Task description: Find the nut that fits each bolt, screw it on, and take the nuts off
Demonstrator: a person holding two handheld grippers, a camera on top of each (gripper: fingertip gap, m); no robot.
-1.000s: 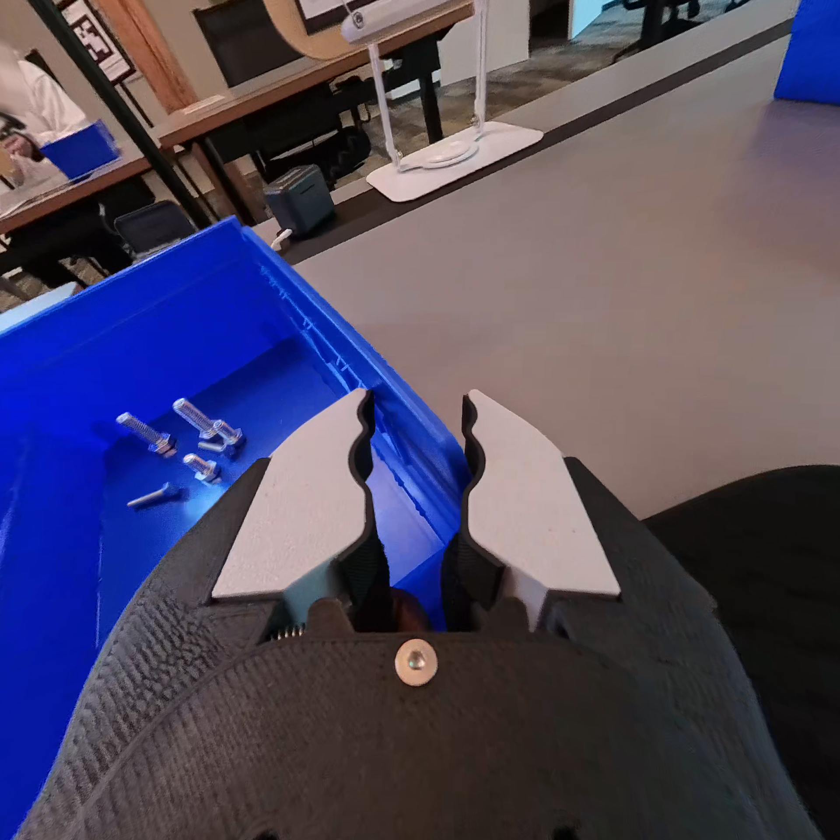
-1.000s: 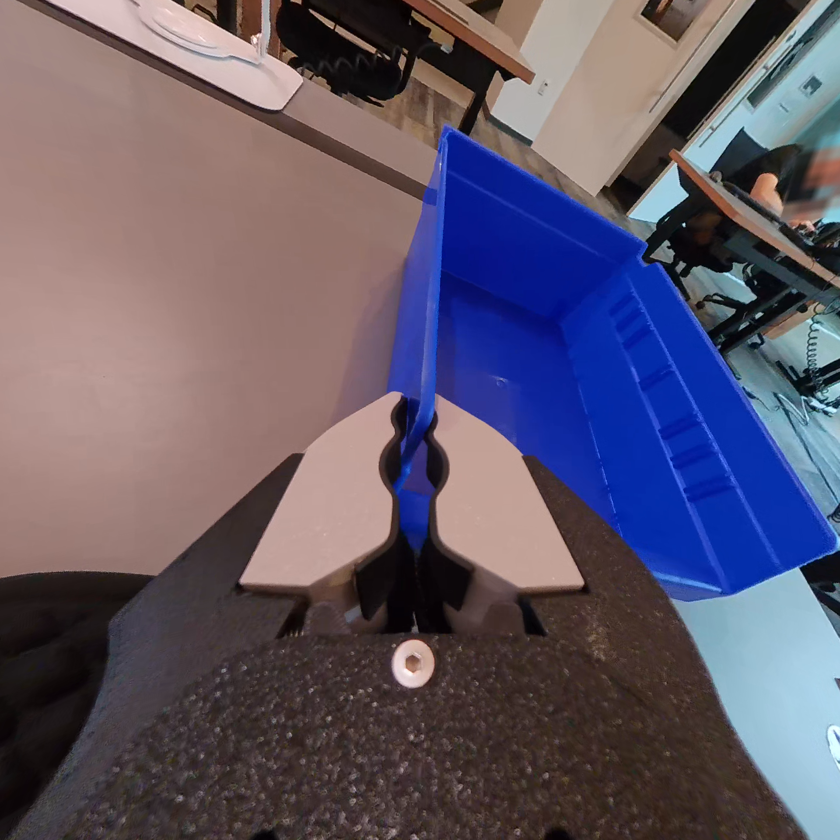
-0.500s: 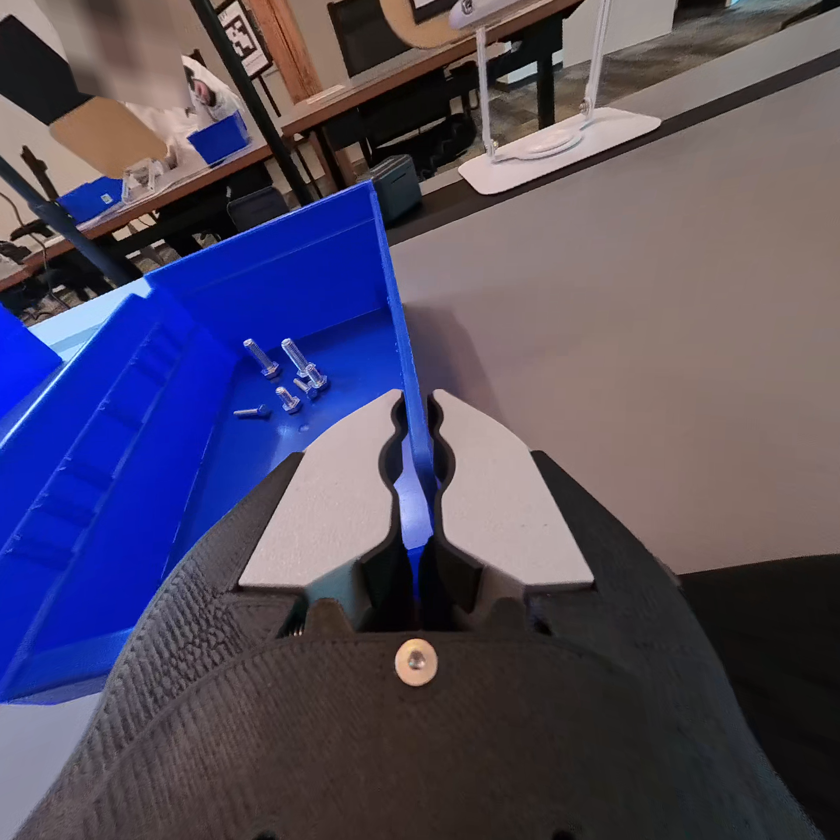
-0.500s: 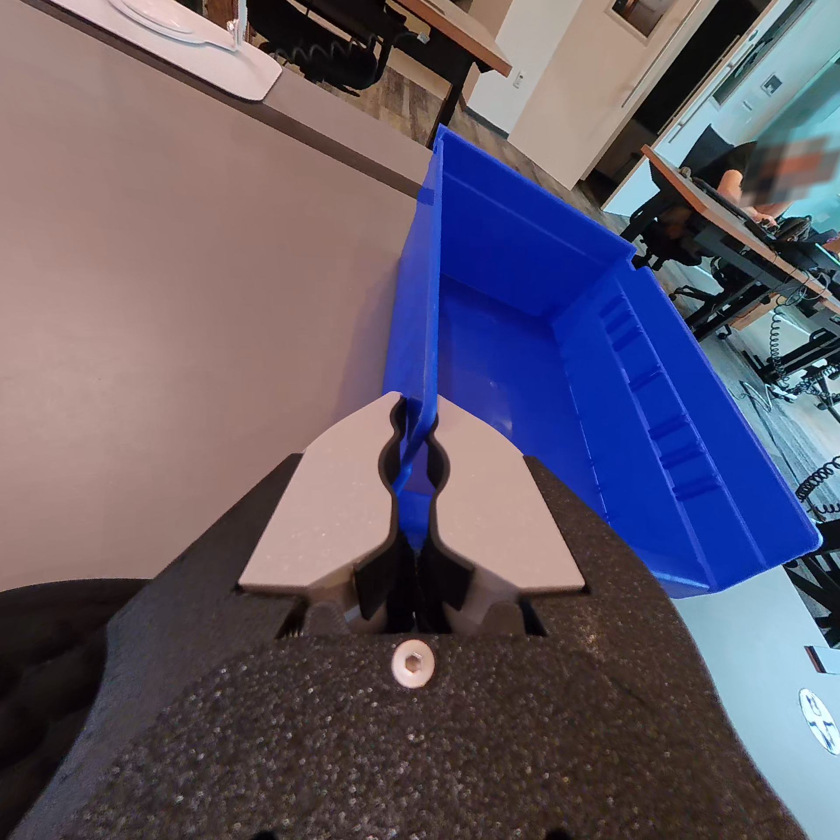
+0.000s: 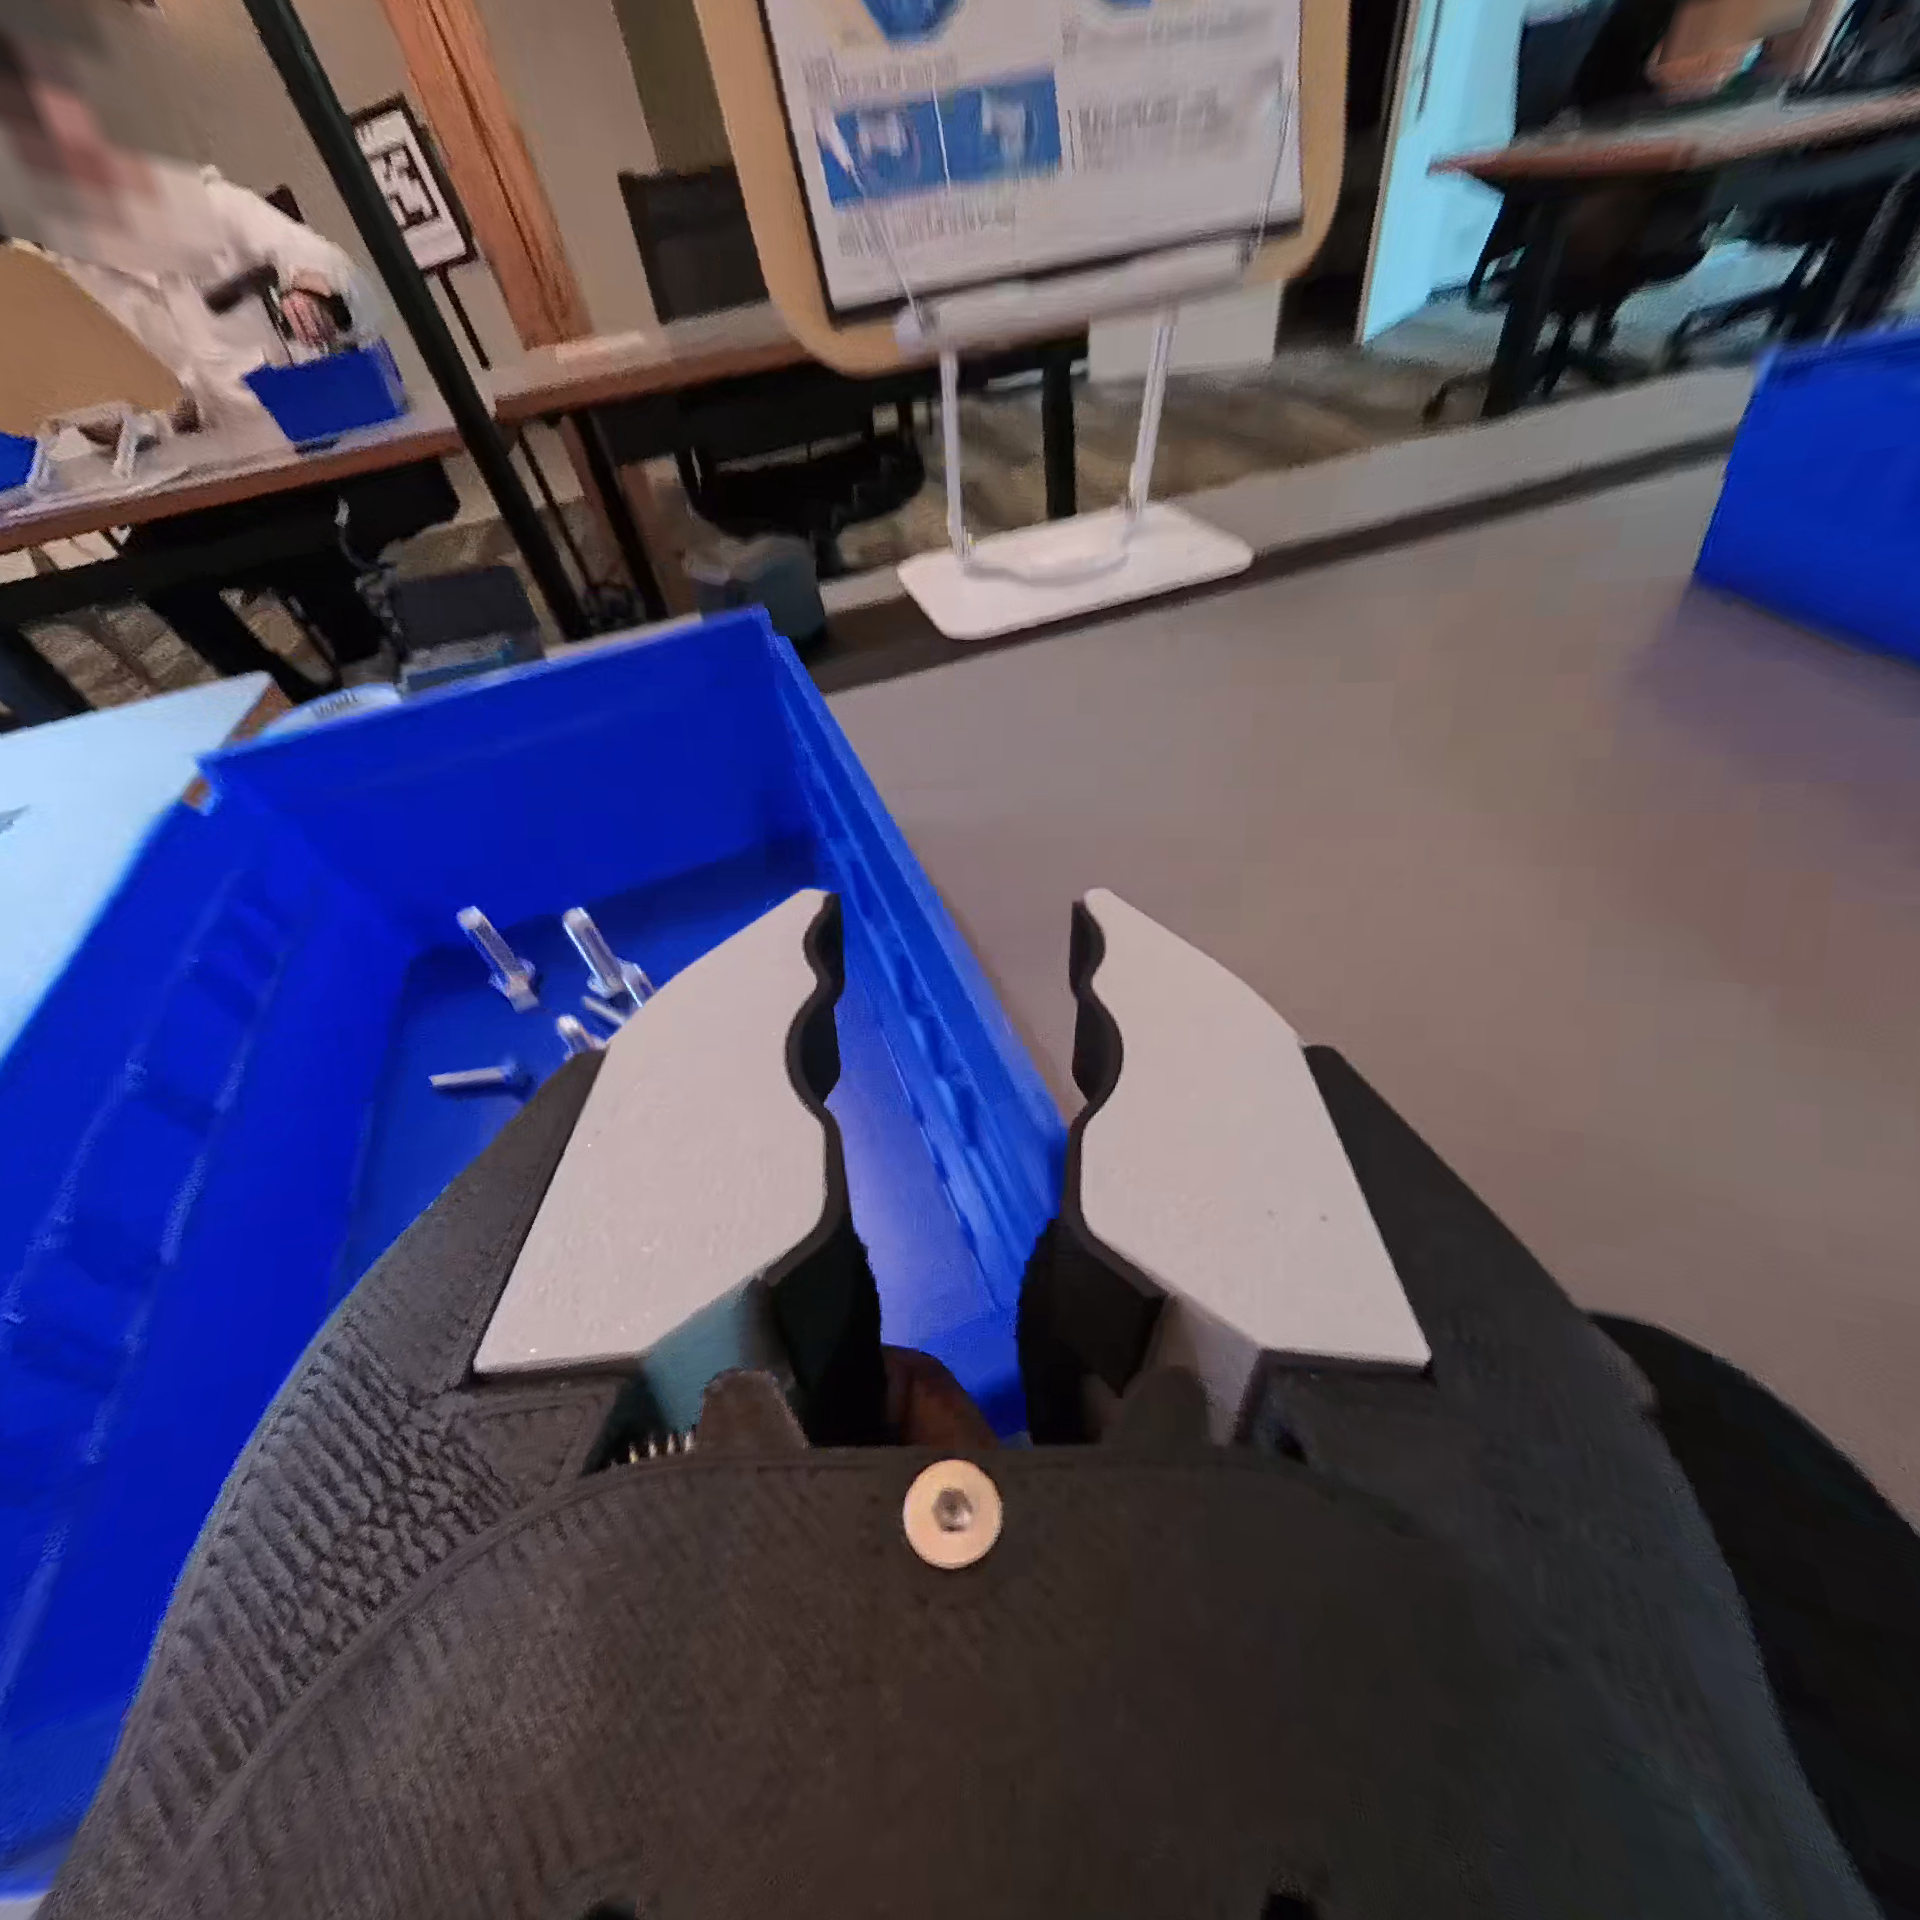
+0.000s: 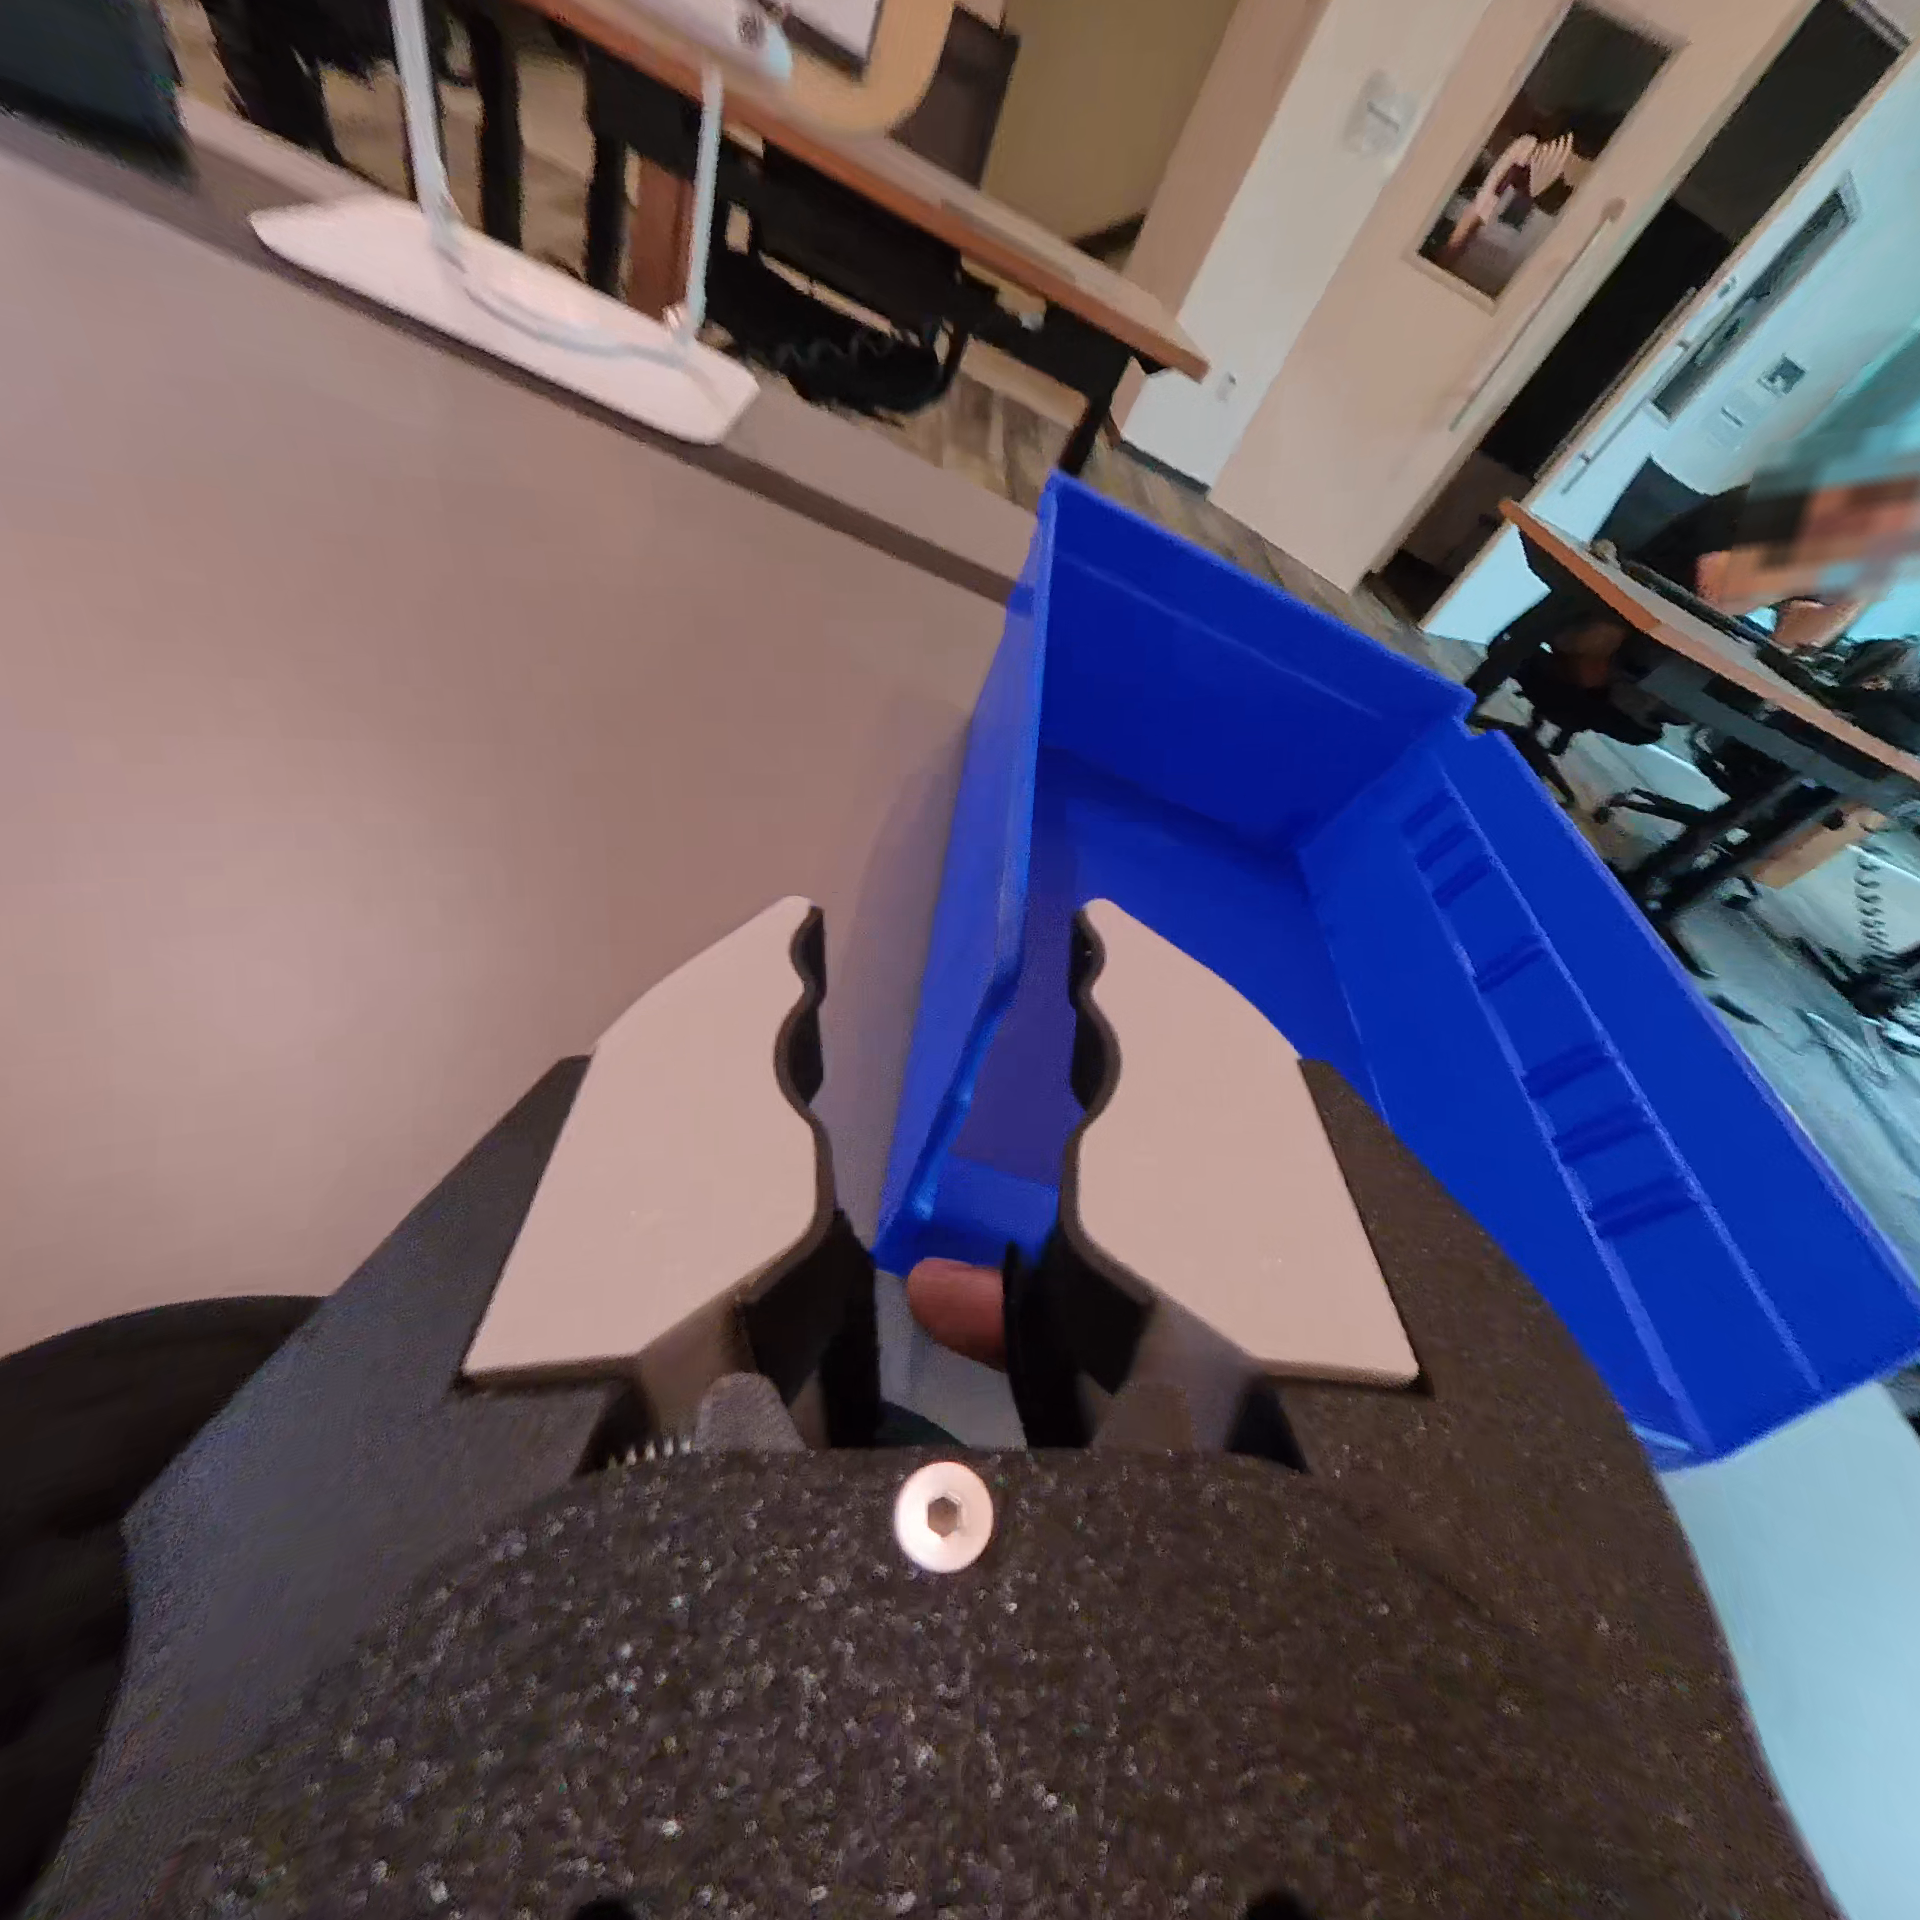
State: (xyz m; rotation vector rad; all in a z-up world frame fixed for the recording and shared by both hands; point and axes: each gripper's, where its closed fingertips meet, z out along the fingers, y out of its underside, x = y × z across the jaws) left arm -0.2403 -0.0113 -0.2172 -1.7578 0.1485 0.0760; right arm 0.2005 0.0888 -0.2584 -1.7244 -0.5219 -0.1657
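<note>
In the left wrist view a blue bin (image 5: 582, 748) stands on the grey table and holds several silver bolts (image 5: 597, 951) on its floor. My left gripper (image 5: 951, 914) is open, its jaws astride the bin's right wall without touching it. In the right wrist view a second blue bin (image 6: 1558, 997) shows no parts inside. My right gripper (image 6: 945, 920) is open, its jaws on either side of that bin's left wall (image 6: 982, 914). No nuts show in either view.
A white lamp base (image 5: 1070, 566) stands at the table's far edge; it also shows in the right wrist view (image 6: 520, 301). The other blue bin's corner (image 5: 1818, 499) shows at the far right. Open grey table (image 5: 1455, 883) lies between the bins. People sit at desks beyond. My right fingertips sit around 45 centimetres from my left ones.
Both grippers have opened and let go of the bin walls they were clamped on half a second ago. Both cameras have lifted and tilted up, so the views are blurred.
</note>
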